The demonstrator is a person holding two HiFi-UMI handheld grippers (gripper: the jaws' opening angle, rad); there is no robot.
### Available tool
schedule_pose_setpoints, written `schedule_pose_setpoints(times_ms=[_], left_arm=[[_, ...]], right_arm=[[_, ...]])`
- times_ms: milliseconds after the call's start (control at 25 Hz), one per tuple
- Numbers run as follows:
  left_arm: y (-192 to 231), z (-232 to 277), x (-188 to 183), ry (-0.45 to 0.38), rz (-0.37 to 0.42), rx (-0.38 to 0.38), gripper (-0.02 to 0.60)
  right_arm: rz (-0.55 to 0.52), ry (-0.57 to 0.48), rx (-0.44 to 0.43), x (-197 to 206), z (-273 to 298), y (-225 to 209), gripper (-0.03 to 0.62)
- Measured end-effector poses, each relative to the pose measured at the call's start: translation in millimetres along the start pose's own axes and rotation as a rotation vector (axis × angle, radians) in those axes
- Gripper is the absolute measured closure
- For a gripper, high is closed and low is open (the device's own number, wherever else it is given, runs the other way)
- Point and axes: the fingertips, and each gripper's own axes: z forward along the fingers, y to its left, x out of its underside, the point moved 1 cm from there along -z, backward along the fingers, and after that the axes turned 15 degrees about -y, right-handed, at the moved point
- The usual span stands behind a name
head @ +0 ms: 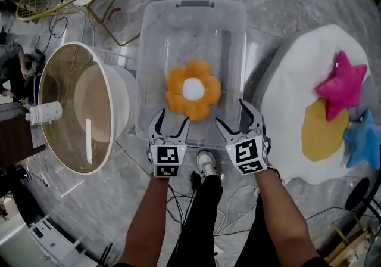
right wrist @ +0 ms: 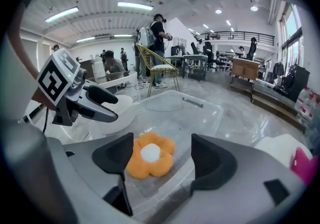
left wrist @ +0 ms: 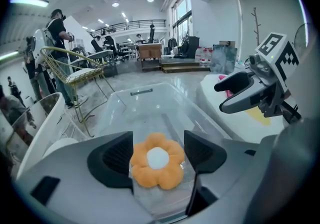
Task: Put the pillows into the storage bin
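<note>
Grey marble floor runs under you, with the clear storage bin (head: 196,33) standing on it straight ahead. One pillow lies flat on the bin's bottom, an orange flower pillow (head: 193,89) with plump petals and a round white centre. Off to your right, outside the bin, a pink star pillow (head: 341,84) and a blue star pillow (head: 364,139) rest on a white egg-shaped cushion (head: 294,75). Your left claw (head: 172,120) and right claw (head: 233,114) hover at the bin's near edge, jaws wide apart, gripping nothing.
</note>
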Motion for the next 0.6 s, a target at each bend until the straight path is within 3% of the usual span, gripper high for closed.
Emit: schedule_pose_setpoints(times_ms=[360,600], left_arm=[[-94.4,26.3,-48.1,-0.044,0.047,0.094,0.262],[-208.4,61.3,-86.1,-0.077,0.104,0.216,0.262]], right_arm=[[0.048,-0.025,0.165,20.4,-86.8,-79.8,0.212],[0.083,-0.016,0.324,58.5,-184.8,-159.2,0.211]])
